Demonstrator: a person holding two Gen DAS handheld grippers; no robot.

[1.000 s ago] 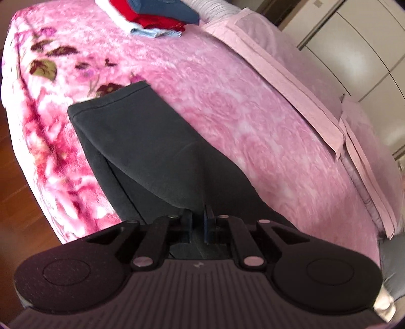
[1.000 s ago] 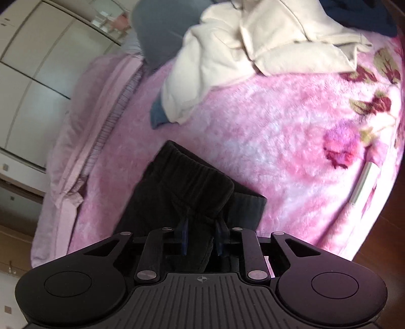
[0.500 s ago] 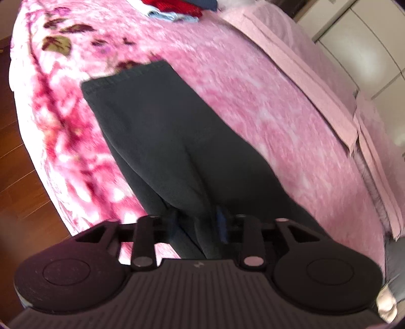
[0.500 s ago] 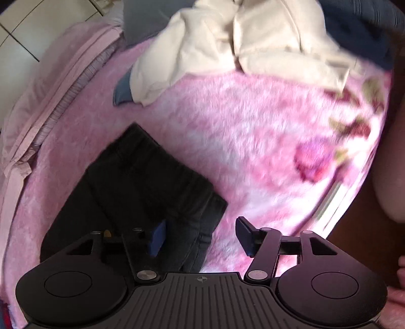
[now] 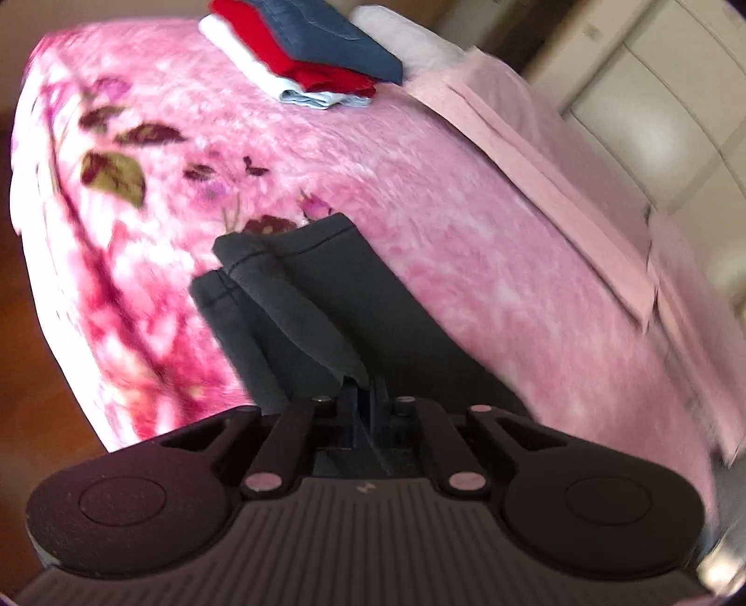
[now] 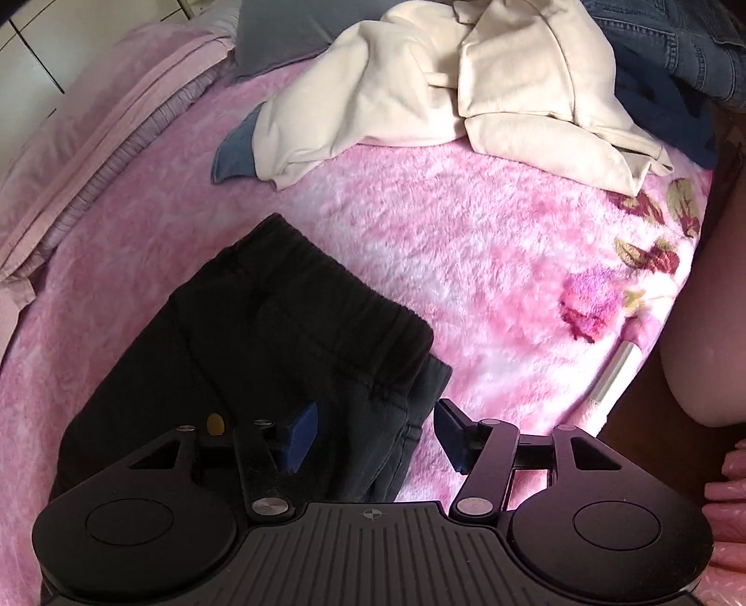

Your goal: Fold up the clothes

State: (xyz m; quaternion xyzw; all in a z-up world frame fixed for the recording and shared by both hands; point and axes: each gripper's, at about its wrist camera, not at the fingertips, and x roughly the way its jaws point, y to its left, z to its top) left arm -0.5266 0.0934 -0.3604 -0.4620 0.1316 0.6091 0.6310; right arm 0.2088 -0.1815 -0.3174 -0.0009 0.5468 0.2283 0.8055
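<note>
Dark grey pants (image 5: 373, 307) lie on the pink flowered blanket (image 5: 419, 196). In the left wrist view the cuffs point away from me, and one leg is a raised ridge that runs to my left gripper (image 5: 366, 391). That gripper is shut on this fold. In the right wrist view the elastic waistband (image 6: 335, 298) lies flat, doubled over at its near corner. My right gripper (image 6: 375, 433) stands open over that corner, with the cloth between its blue pads (image 6: 303, 431) but not pressed.
A folded stack of white, red and blue clothes (image 5: 303, 60) sits at the far end. A cream hoodie (image 6: 443, 93), jeans (image 6: 676, 42) and a grey pillow (image 6: 279, 32) lie beyond the waistband. The bed edge and wooden floor (image 5: 28, 373) are on the left. A hand (image 6: 727, 489) shows at bottom right.
My left gripper opened over the pants, then shut on a fold of one leg, which now stands up as a ridge. My right gripper let go of the waistband and opened wide.
</note>
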